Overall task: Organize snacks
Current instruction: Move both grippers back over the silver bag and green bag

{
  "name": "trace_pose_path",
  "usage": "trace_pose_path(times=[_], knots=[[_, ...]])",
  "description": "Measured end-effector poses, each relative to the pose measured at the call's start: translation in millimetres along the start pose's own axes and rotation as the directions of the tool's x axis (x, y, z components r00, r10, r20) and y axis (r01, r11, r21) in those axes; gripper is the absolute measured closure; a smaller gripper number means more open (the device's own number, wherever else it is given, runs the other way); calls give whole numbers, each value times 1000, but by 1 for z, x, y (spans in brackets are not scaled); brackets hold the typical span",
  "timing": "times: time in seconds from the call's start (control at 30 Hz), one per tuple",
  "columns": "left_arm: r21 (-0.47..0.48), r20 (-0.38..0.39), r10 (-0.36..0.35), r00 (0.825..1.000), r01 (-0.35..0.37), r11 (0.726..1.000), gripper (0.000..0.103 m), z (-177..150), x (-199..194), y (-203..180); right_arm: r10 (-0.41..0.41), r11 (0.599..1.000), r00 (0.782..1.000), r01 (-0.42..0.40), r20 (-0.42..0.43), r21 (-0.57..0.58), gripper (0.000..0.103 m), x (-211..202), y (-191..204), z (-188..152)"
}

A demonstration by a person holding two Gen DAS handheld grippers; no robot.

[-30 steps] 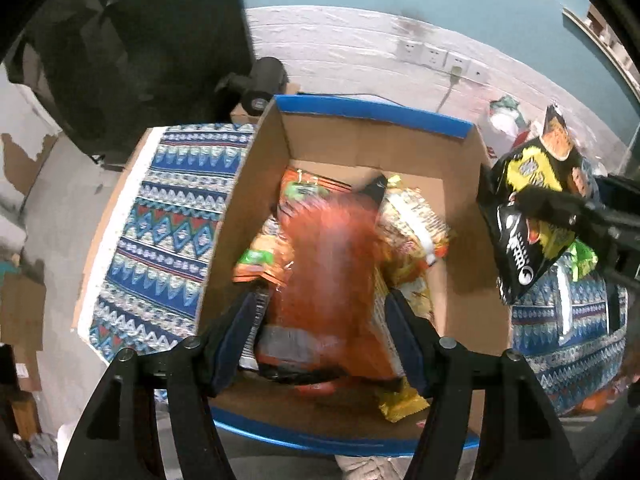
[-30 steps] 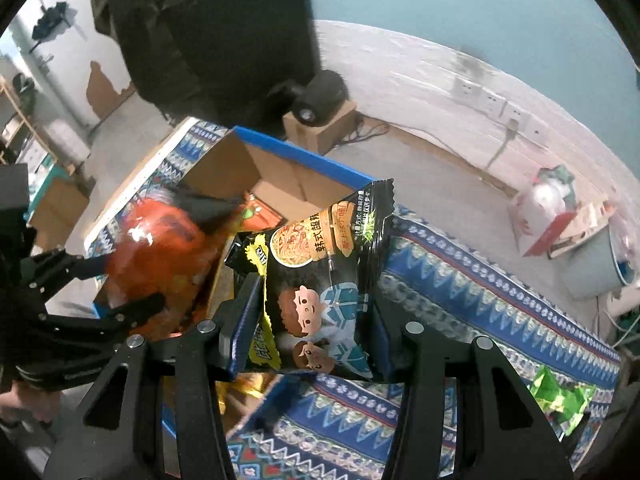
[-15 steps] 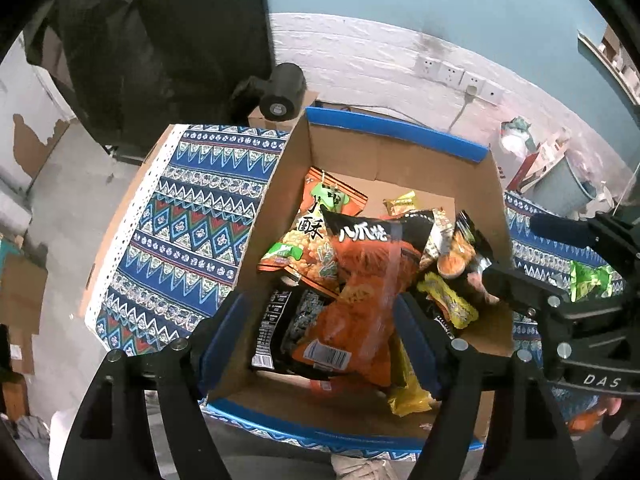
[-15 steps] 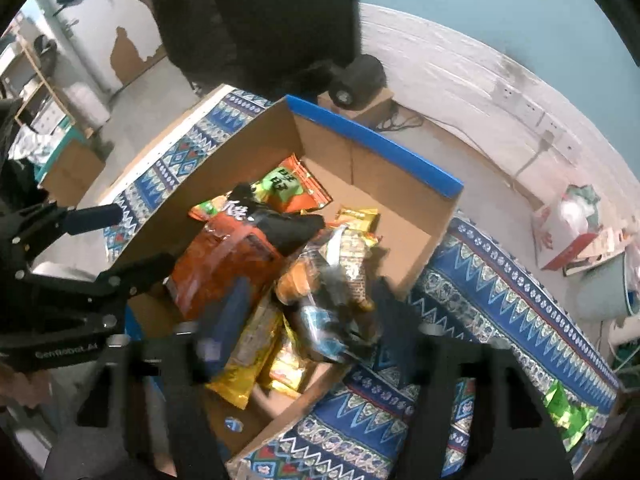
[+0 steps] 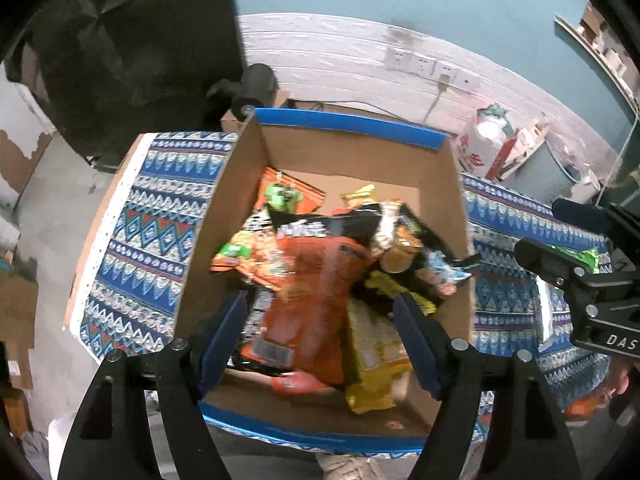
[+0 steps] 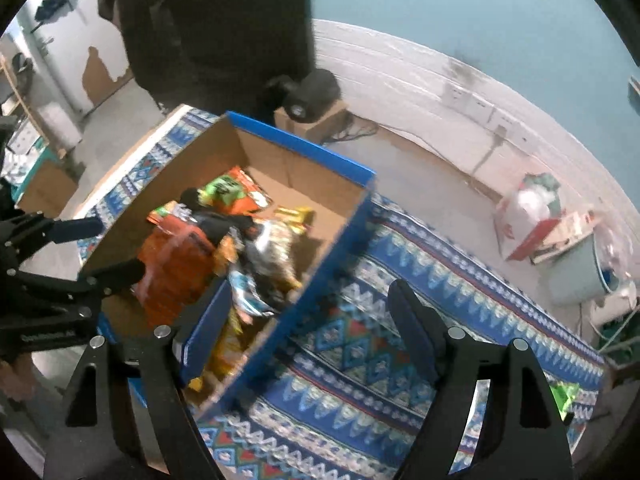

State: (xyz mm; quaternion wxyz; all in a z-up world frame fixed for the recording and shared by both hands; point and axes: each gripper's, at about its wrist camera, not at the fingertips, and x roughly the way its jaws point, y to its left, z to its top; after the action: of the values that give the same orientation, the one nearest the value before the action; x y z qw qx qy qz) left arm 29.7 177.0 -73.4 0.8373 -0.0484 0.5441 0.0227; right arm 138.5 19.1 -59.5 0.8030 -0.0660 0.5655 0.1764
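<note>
A cardboard box with blue rims [image 5: 352,124] [image 6: 304,148] stands on the patterned cloth and holds several snack bags. An orange bag [image 5: 316,292] [image 6: 176,264] lies on top, with a black bag [image 5: 424,268] [image 6: 260,276] beside it to the right. My left gripper [image 5: 320,332] is open and empty above the box's near side. My right gripper [image 6: 308,320] is open and empty, over the box's right wall and the cloth; it also shows at the right edge of the left wrist view [image 5: 580,276]. A green snack bag [image 6: 564,396] lies on the cloth far right.
The blue patterned cloth [image 6: 400,280] covers the table. A black speaker-like object [image 5: 252,92] sits on a small carton behind the box. A white and red bag [image 6: 528,212] and a grey bin [image 6: 576,272] stand on the floor at the right.
Both grippers let go of their bags: the orange bag and the black bag dropped into the box. Both grippers then pulled back, and the right one moved rightward off the box.
</note>
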Motion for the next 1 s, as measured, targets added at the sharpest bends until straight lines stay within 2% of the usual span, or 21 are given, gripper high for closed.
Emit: trace_pose_path(times=[0.3,0.5,1.0], knots=[[106,-7,-6,1000,7,994,25,0,2,-50,-71,997,997,72,-6,36,22,-18,-46,-32],[166,-9,5,1000,-3,986,25,-1,3,-81,-91,992,996,92,-11,87,22,-28,-81,-55],[333,-24,49,999,-38,942,25,-8,18,-165,-159,975,987,160,-20,152,22,-49,-146,-104]])
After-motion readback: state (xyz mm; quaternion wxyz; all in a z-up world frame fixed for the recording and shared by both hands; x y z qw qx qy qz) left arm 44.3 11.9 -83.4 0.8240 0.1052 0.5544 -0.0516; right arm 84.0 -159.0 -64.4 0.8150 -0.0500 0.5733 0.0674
